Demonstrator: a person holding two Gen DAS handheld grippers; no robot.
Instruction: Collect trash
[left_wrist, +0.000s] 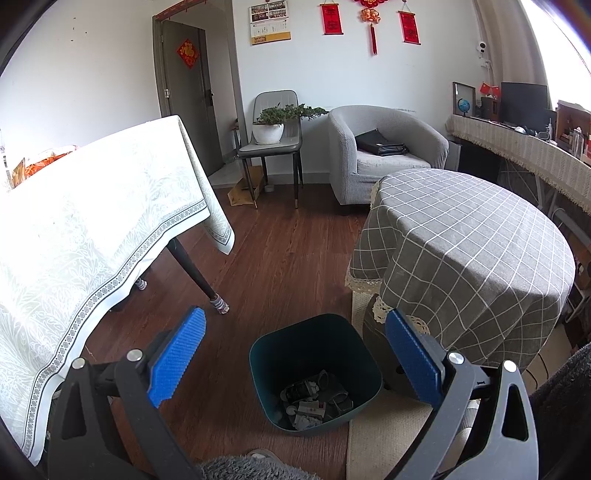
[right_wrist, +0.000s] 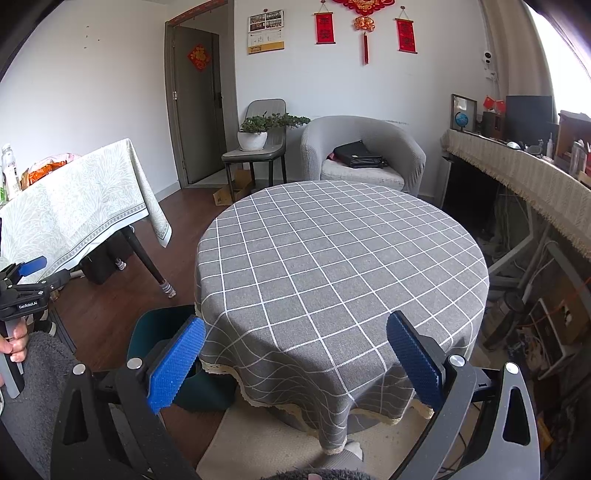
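A dark green bin (left_wrist: 314, 373) stands on the wood floor beside the round table, with crumpled trash (left_wrist: 314, 400) lying in its bottom. My left gripper (left_wrist: 295, 354) hovers open above the bin, blue pads wide apart, holding nothing. In the right wrist view my right gripper (right_wrist: 295, 354) is open too, held over the near edge of the round table with the grey checked cloth (right_wrist: 343, 258); the cloth's top is bare. The bin (right_wrist: 155, 332) shows partly behind the right gripper's left pad. The left gripper (right_wrist: 26, 284) appears at the far left, held by a hand.
A long table with a pale patterned cloth (left_wrist: 92, 221) stands at the left, its dark leg (left_wrist: 195, 273) close to the bin. A beige rug (right_wrist: 258, 439) lies under the round table. Behind are a chair with a potted plant (left_wrist: 273, 125), a grey armchair (left_wrist: 384, 151) and a cluttered side desk (right_wrist: 524, 173).
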